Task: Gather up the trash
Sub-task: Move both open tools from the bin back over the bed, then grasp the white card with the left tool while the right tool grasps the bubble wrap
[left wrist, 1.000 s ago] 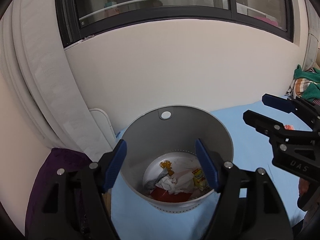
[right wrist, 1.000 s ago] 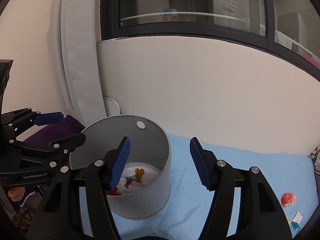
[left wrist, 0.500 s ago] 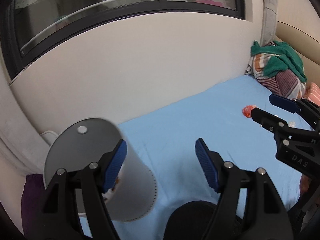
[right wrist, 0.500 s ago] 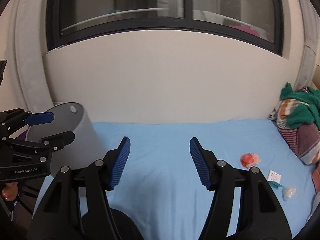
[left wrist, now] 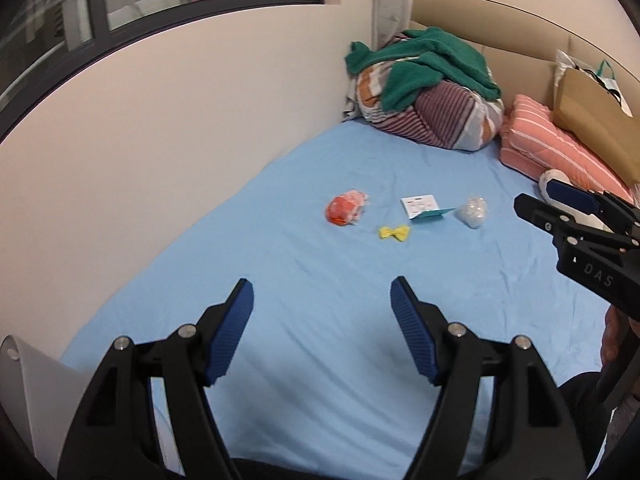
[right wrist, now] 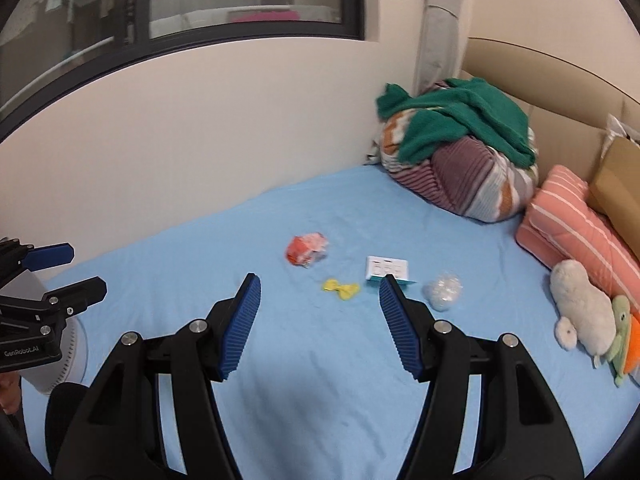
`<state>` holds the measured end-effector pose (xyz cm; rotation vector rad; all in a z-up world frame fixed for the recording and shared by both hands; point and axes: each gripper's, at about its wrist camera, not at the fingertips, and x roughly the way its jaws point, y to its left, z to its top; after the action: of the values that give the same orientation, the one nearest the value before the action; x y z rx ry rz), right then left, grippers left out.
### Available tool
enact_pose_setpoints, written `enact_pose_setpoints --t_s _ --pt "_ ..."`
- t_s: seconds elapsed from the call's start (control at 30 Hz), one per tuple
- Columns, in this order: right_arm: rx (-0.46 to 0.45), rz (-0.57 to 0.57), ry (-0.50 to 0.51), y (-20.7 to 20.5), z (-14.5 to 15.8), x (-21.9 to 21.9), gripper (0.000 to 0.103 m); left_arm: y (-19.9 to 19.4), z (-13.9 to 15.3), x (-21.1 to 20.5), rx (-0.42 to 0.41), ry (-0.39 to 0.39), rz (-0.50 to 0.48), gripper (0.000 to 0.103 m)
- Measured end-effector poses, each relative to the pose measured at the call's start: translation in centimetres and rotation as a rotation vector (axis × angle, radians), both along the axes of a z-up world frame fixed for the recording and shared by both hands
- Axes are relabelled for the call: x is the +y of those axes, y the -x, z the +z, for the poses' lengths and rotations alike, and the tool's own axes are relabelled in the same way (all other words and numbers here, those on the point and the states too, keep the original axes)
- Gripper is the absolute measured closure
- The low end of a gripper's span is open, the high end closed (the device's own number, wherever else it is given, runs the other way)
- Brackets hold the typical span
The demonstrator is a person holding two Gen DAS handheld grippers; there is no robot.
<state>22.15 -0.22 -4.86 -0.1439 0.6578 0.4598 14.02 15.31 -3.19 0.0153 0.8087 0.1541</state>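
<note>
Left wrist view: the left gripper (left wrist: 322,296) hangs over the light blue bedsheet (left wrist: 304,280), its blue ribbed pads spread wide with nothing but sheet between them. Ahead, well clear of the pads, four bits of trash lie in a loose row on the sheet: a crumpled orange-red plastic wrapper (left wrist: 345,207), a small yellow twisted candy wrapper (left wrist: 395,233) just in front, a white card packet with a teal edge (left wrist: 423,207), and a scrunched clear plastic wrapper (left wrist: 473,211) at the right end. In the bottom left corner, the rim of the grey cylindrical bin (left wrist: 28,384) pokes in. The right gripper (left wrist: 558,202) juts in from the right edge, jaws apart, empty.

Right wrist view: the right gripper's pads stand wide apart over the sheet, holding nothing. The yellow wrapper sits ahead between the two pads' lines, and the right pad tip overlaps the near edge of the white packet in the picture; whether they touch, I cannot tell. The orange-red wrapper lies beyond to the left, the clear one to the right. A white plush toy (right wrist: 580,304) rests by a pink striped pillow (right wrist: 576,216). The left gripper shows at the left edge, open.
</note>
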Motion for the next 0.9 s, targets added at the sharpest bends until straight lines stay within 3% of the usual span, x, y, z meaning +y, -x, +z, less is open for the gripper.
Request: enact_pose_setpoints --t_s 0.33,0.9 --pt "0.039 -0.166 0.068 -7.0 -5.3 -8.5 0.043 -9.9 -5.9 -8.9 0.076 0.028 -0.195 0.032" --pt "0.176 -0.248 0.097 -21.1 -17.4 -11.0 0.043 -26.2 -17.2 -12.8 0.175 0.037 -0.321 0.032"
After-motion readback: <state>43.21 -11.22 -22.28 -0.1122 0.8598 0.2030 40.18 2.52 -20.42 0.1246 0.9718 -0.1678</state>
